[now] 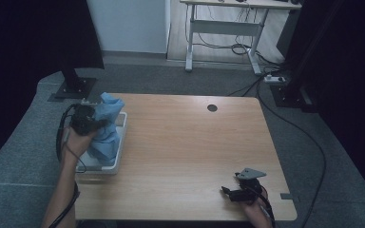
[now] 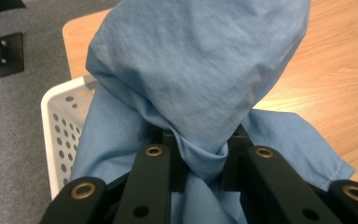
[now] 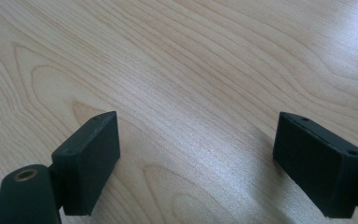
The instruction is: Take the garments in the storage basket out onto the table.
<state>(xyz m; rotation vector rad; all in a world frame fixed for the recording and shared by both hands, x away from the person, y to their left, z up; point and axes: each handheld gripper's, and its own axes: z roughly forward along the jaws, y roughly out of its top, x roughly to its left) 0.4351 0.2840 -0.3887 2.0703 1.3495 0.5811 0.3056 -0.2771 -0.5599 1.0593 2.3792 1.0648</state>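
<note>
Nearest the person, at the table's front right edge: right gripper [image 1: 231, 192], jaws spread wide with nothing between them, lying low over bare wood. Seen from its own camera, the right gripper [image 3: 196, 163] with both black pads well apart and only pale wood grain of the table [image 3: 191, 70] between and beyond them.

Farther in, at the left edge: left gripper [image 1: 86, 118], clamped on a blue cloth [image 1: 105, 130], forearm reaching in from the bottom of the high view. Bunched cloth raised above a white basket [image 1: 121, 142], with the lower folds hanging into it. Basket set on the table's left border, partly hidden by cloth and hand.

From the left gripper's own camera: left gripper [image 2: 203, 158] pinching a gathered neck of the blue cloth [image 2: 196, 70] between narrow jaws, fabric ballooning above the pinch and blocking most of what lies ahead. Perforated wall of the white basket [image 2: 60, 116] visible at left, its round holes clear here but too small to make out from above. Grey carpet beyond the table corner.

Middle of the table [image 1: 195, 142] bare, nothing between the two grippers. Toward the far edge, a dark round grommet [image 1: 212, 108]. Past the table, from the high view alone: a black stand base [image 1: 73, 88] at far left, a white desk frame [image 1: 223, 28] at the back, cables [image 1: 285, 121] trailing over grey floor on the right.
</note>
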